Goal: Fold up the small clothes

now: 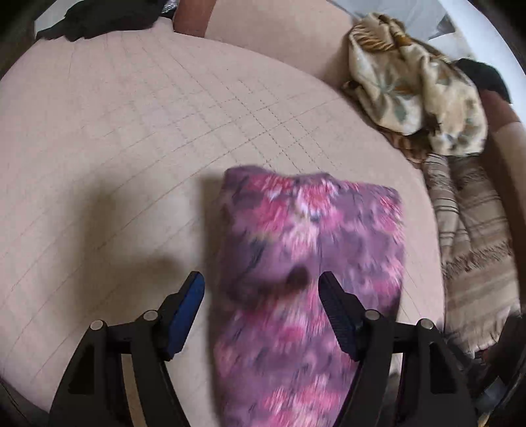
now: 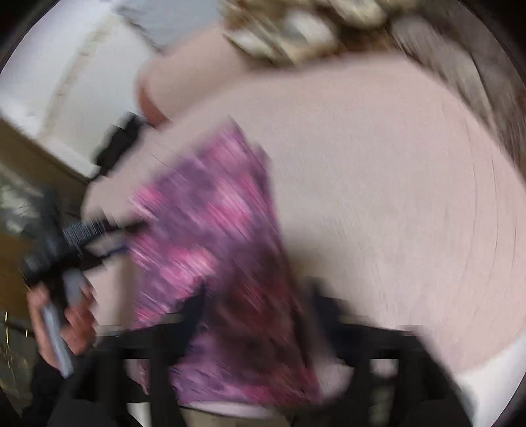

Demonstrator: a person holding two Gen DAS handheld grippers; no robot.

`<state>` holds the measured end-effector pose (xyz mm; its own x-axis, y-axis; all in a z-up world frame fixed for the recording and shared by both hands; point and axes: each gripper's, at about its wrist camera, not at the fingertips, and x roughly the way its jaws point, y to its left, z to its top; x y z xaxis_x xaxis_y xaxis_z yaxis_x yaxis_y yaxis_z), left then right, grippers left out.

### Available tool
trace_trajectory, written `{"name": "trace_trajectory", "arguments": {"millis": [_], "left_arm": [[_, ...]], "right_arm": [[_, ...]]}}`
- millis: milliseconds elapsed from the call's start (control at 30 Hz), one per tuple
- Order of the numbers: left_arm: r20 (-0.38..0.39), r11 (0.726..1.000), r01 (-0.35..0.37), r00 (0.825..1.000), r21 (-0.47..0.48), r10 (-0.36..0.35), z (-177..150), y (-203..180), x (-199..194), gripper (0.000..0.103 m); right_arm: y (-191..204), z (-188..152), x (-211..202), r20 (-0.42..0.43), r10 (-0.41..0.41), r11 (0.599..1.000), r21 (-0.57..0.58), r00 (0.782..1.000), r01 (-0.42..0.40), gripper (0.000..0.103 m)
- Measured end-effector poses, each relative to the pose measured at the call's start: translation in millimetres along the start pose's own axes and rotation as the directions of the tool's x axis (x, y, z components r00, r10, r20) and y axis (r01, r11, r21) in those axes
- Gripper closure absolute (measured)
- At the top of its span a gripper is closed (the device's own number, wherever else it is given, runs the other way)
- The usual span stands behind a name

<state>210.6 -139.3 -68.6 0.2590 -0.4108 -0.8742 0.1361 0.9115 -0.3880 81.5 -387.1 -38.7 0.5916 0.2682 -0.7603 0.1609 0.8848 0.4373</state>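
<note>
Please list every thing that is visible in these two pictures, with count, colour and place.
garment: one, purple and pink pattern, on the quilted surface, between the fingers of both grippers
quilted surface: one, pale pink, under everything
floral blanket: one, beige, bunched at the far right edge
striped cloth: one, brown and beige, right edge
dark cloth: one, black, far left corner
left gripper: one, black with blue pads, open over the garment
right gripper: one, black, blurred, apparently open

The left tongs [image 1: 261, 279] stand wide open, both blue-padded fingers [image 1: 185, 315] spread apart. The right tongs [image 2: 259, 295] are smeared by blur; their fingers look parted, perhaps open. A bare hand [image 2: 70, 315] grips the left handle.
</note>
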Motion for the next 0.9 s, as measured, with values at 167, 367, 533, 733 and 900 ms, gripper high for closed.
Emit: {"name": "trace_trajectory", "arguments": {"millis": [167, 367, 533, 733, 900], "left_arm": [[0.013, 0.994, -0.02, 1.0, -0.111, 0.022, 12, 41, 1, 0.029], [0.058, 0.988, 0.067, 0.997, -0.137, -0.059, 44, 59, 29, 0.028], [0.046, 0.95, 0.197, 0.98, -0.241, -0.191, 44, 72, 30, 0.028], [0.032, 0.968, 0.216, 0.976, -0.129, -0.213, 34, 43, 40, 0.021], [0.035, 0.952, 0.251, 0.968, -0.175, -0.249, 31, 56, 61, 0.018]], "right_arm": [[21, 88, 65, -0.096, 0.07, 0.996, -0.051, 0.993, -0.075, 0.012], [-22, 108, 152, -0.139, 0.079, 0.991, 0.119, 0.987, -0.062, 0.06], [-32, 110, 160, -0.186, 0.074, 0.993, 0.099, 0.98, -0.056, 0.08], [-43, 109, 171, -0.22, 0.137, 0.982, 0.158, 0.966, -0.104, 0.072], [-72, 101, 163, -0.204, 0.18, 0.955, 0.272, 0.962, -0.121, 0.032]]}}
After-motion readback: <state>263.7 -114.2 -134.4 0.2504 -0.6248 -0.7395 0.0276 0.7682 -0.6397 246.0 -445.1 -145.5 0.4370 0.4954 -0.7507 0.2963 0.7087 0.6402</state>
